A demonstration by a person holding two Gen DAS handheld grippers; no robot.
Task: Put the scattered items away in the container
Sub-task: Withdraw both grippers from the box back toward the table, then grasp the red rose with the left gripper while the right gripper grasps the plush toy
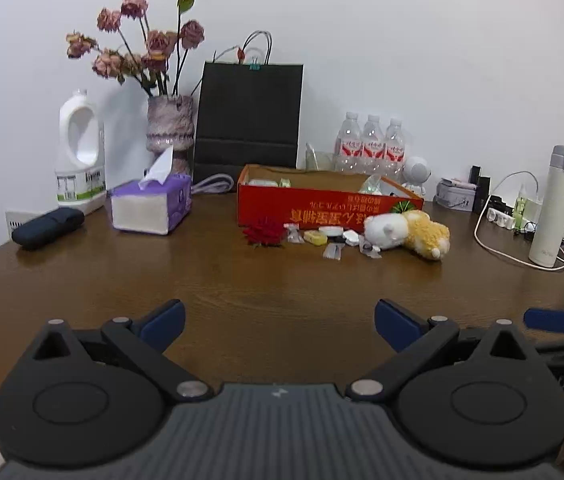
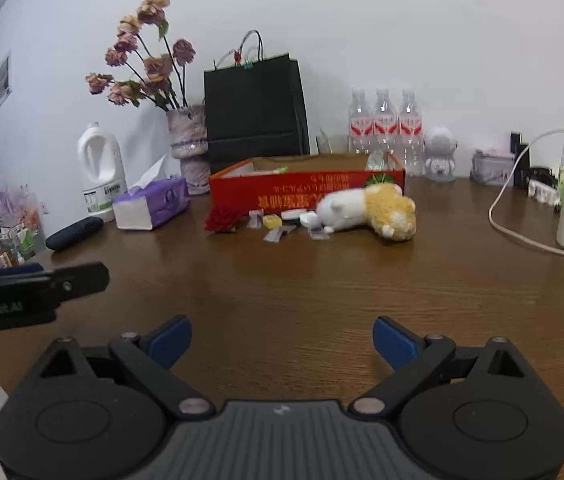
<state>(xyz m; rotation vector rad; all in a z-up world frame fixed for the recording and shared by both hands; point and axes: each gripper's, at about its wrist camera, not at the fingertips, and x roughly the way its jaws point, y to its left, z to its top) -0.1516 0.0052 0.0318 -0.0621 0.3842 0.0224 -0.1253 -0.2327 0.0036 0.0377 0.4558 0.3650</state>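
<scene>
Both the left gripper (image 1: 280,322) and right gripper (image 2: 282,338) hover spread and empty over the table (image 1: 242,292). Far ahead, the red box (image 1: 322,210) lies crosswise, its printed writing upside down, unreadable. Just before it, the plush (image 1: 408,234) lies lengthwise along the box, head leftward, among small packets (image 1: 332,250).

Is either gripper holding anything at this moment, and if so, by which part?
Nothing is held. The left gripper and the right gripper are both open above the brown wooden table.

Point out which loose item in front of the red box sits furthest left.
The red rose: it ends the row on the left, while the small packets and the plush toy lie to its right.
</scene>
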